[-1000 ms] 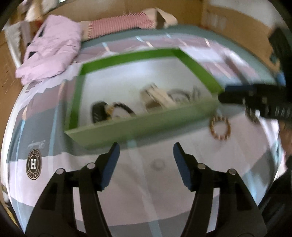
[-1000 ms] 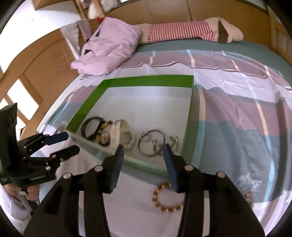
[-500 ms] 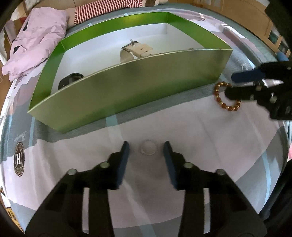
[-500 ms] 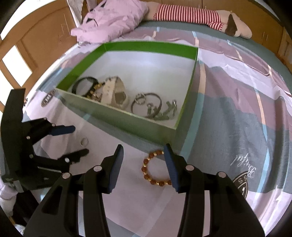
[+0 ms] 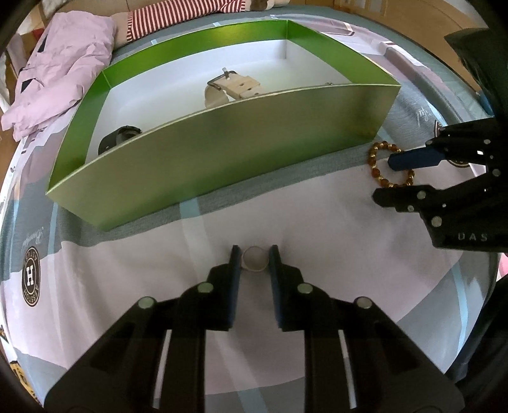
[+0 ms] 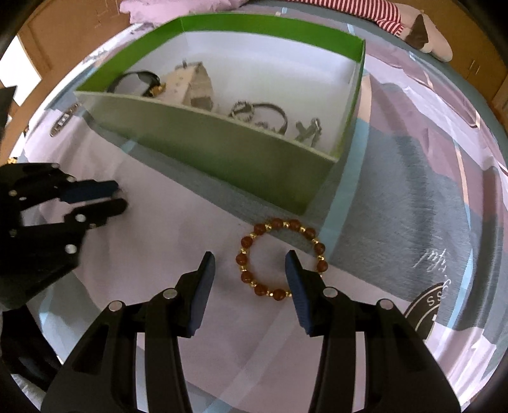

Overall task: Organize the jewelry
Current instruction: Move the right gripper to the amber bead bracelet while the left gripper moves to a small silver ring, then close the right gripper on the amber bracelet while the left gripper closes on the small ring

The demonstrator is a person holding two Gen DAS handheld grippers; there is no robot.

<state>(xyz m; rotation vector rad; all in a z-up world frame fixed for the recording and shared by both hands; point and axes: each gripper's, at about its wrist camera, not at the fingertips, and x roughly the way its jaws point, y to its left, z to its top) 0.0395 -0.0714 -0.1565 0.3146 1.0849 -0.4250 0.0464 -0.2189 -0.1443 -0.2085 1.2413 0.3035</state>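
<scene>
A small round silvery ring [image 5: 254,258] is pinched flat on the bedsheet [image 5: 317,238] by the left gripper [image 5: 254,259], at 6 o'clock of the glossy green box [image 5: 222,152]. The right gripper [image 6: 250,265] is spread, one finger inside the amber beaded bracelet [image 6: 281,257], just beside the box's near corner. Bare sheet is seen between grippers.

You have a bright green cardboard box [image 5: 222,149] with a white floor, an amber-brown beaded bracelet [image 6: 281,256] with gold spacers, a pale lilac, grey and white checked bedsheet [image 5: 333,241], and a red-and-white striped plush toy [image 5: 177,12].
</scene>
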